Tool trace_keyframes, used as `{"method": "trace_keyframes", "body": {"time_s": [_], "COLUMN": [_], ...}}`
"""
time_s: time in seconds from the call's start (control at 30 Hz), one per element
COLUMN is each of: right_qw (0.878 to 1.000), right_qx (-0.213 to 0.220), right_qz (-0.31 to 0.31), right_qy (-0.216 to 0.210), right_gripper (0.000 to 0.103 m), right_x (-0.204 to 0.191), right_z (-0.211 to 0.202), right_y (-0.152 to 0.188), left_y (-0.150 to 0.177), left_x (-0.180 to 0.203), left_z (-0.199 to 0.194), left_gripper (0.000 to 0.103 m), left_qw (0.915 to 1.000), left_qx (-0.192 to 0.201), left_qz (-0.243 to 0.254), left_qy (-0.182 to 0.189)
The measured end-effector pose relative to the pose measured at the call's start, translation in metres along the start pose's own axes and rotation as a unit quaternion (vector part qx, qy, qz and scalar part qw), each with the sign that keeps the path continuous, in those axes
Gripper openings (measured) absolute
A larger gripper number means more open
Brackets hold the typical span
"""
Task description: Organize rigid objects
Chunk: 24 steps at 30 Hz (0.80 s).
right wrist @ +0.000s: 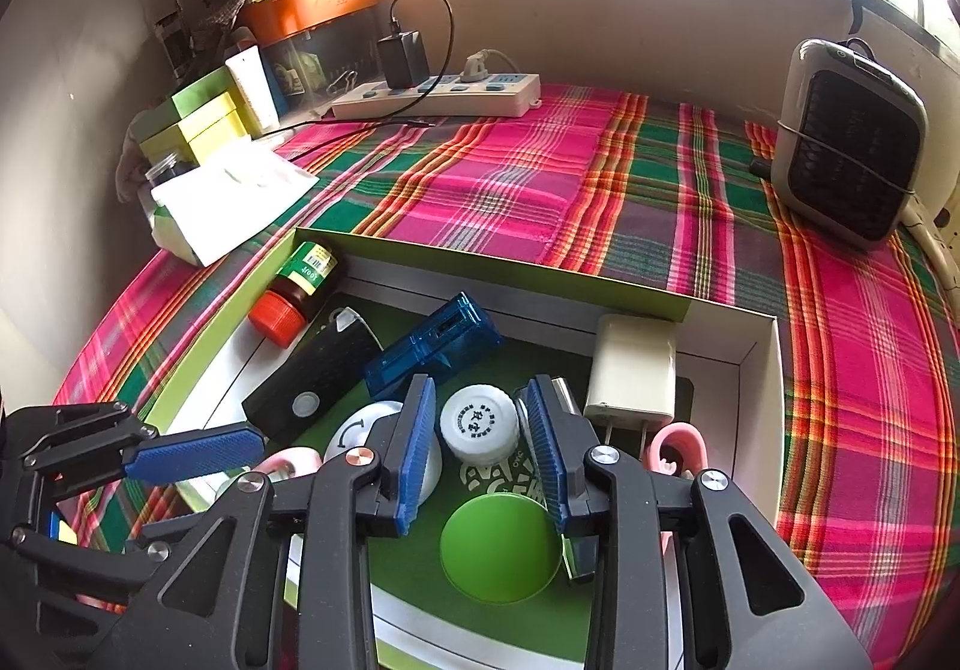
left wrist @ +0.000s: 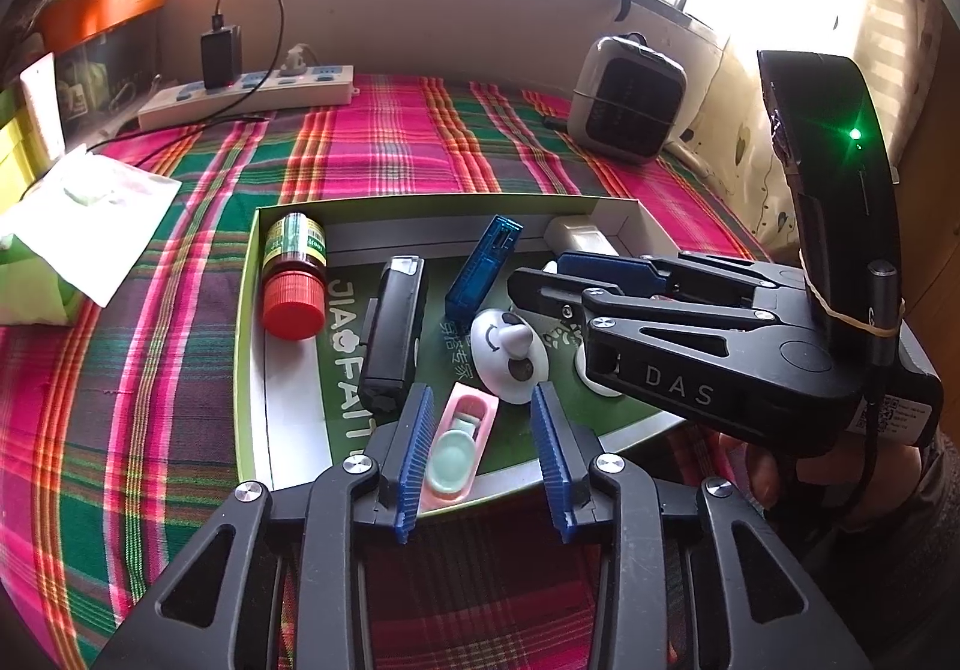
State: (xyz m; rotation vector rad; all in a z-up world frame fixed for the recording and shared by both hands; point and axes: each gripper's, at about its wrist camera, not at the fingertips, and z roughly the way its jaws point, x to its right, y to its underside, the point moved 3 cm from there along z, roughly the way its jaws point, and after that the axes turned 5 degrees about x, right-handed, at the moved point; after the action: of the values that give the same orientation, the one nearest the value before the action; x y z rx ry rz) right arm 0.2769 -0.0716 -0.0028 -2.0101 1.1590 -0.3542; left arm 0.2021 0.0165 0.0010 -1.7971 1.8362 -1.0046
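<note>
A shallow green box (left wrist: 246, 310) holds the rigid objects. My left gripper (left wrist: 481, 394) is open at the box's near edge. A pink case (left wrist: 459, 448) with a pale green disc lies between its jaws, clear of the right pad. My right gripper (right wrist: 480, 385) is open around an upright white bottle cap (right wrist: 480, 424), with narrow gaps on both sides, and a green round lid (right wrist: 501, 547) lies just below. In the left wrist view the right gripper (left wrist: 552, 283) reaches in from the right. Also inside are a red-capped brown bottle (left wrist: 294, 274), a black device (left wrist: 393, 322), a blue translucent case (left wrist: 480, 268) and a white charger (right wrist: 633, 370).
A panda-faced white disc (left wrist: 510, 352) and a pink hook (right wrist: 672, 448) also lie in the box. On the plaid cloth (right wrist: 540, 178) stand a power strip (right wrist: 438, 97) at the back, a grey heater (right wrist: 849, 142) at the right, and tissues (left wrist: 78, 238) and boxes at the left.
</note>
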Motion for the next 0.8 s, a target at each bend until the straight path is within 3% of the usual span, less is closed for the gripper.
{"method": "trace_keyframes", "body": {"time_s": [0.37, 0.8], "right_qw": [1.0, 1.0], "right_qx": [0.008, 0.021], "right_qz": [0.004, 0.018], "right_qy": [0.006, 0.016], "right_gripper": [0.045, 0.045], "right_x": [0.0, -0.003], "right_z": [-0.008, -0.028], "right_y": [0.001, 0.005], "left_y": [-0.002, 0.001], "left_x": [-0.001, -0.001], "left_z": [-0.005, -0.02], "left_gripper": [0.036, 0.036], "left_qw": [1.0, 0.9996], "left_qx": [0.004, 0.017], "left_qz": [-0.004, -0.009], "left_qy": [-0.006, -0.022]}}
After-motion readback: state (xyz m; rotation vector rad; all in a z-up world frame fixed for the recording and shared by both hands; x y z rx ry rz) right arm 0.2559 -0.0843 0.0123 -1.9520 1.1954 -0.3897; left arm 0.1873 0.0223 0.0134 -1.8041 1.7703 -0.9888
